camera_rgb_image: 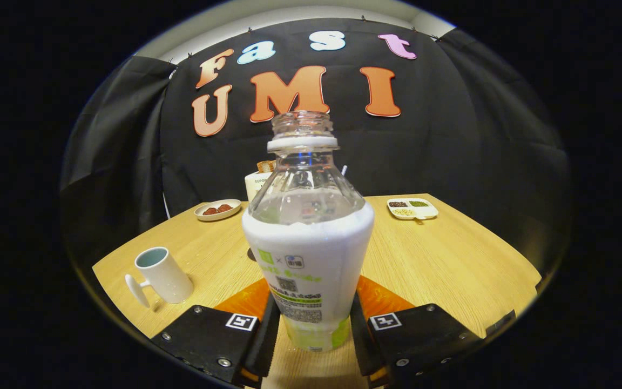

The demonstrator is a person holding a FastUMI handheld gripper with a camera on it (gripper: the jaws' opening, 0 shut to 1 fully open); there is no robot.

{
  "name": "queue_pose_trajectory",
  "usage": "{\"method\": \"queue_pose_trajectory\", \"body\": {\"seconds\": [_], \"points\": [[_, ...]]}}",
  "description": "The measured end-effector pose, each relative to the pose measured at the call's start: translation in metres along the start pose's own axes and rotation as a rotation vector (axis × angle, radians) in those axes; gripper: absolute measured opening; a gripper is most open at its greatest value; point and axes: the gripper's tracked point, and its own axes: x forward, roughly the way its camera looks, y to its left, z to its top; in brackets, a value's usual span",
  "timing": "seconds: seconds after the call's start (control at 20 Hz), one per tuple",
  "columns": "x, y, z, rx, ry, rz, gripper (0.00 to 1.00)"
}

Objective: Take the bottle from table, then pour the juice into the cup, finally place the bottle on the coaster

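Bottle [308, 237] stands upright on the table [451, 259], uncapped, between the fingers of the gripper [311, 329], whose jaws appear clamped on its lower body. Clear plastic neck, white label sleeve, liquid near the shoulder. Judged moderately heavy, thin-walled and liable to flex; the open mouth risks spillage. The low grip suits. Cup [162, 275] sits well left.

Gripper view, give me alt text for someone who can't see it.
An uncapped bottle stands upright between the two fingers of the claw, which close against its lower sides, on a wooden table. A white cup stands off to one side of the bottle, with two small dishes of food beyond near the black cloth wall.
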Motion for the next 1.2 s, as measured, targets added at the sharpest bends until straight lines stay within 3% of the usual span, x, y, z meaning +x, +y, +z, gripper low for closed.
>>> {"method": "queue_pose_trajectory", "body": {"seconds": [0.25,0.5,0.9,1.2], "points": [[0.004,-0.005,-0.006,0.011,0.01,-0.006,0.61],[0.023,0.019,0.019,0.016,-0.012,0.044,0.61],[0.102,0.074,0.052,-0.044,-0.007,0.113,0.61],[0.176,0.099,0.052,-0.075,0.047,0.103,0.61]]}}
